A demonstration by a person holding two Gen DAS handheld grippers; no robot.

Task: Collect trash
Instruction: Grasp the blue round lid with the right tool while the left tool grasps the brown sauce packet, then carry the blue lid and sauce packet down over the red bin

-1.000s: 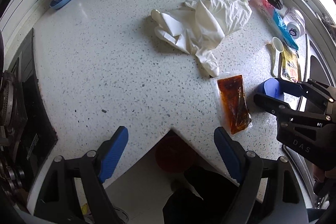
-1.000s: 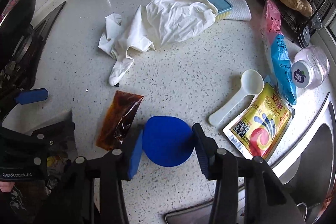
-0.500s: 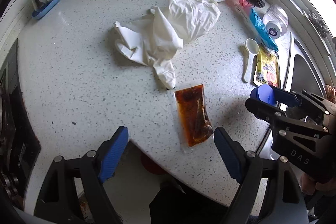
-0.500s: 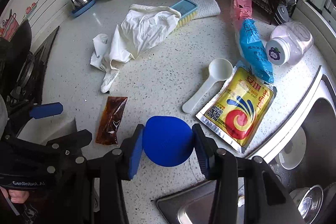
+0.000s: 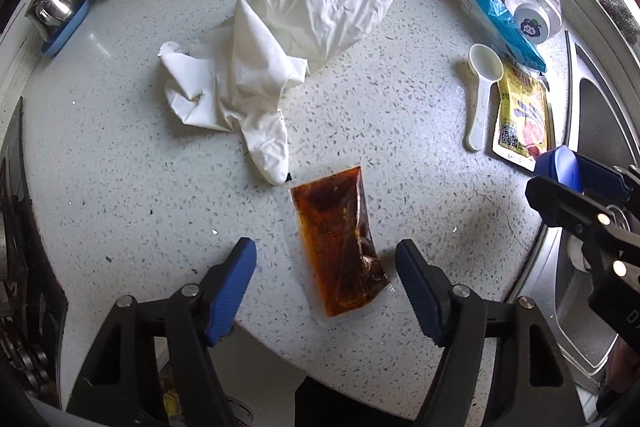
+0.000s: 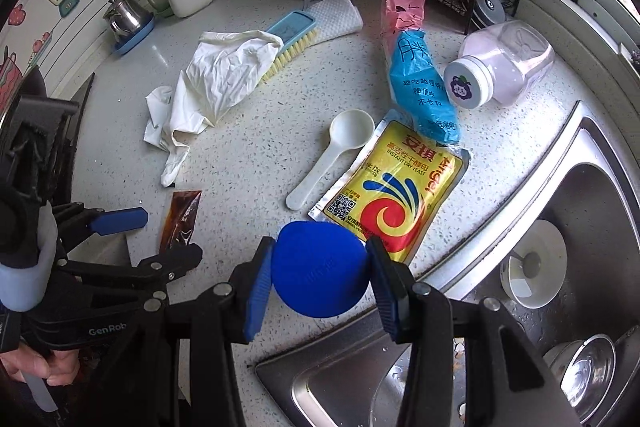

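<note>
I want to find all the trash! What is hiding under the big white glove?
The white glove lies over one end of a blue scrub brush; its yellow bristles and blue back stick out. Around it only speckled counter shows. Anything flat beneath its crumpled middle is covered, so I cannot tell.

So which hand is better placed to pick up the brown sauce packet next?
Left. The left claw is open and straddles the brown sauce packet on the speckled white counter; its jaws have just been closing. The right claw is occupied, shut on a round blue lid.
</note>
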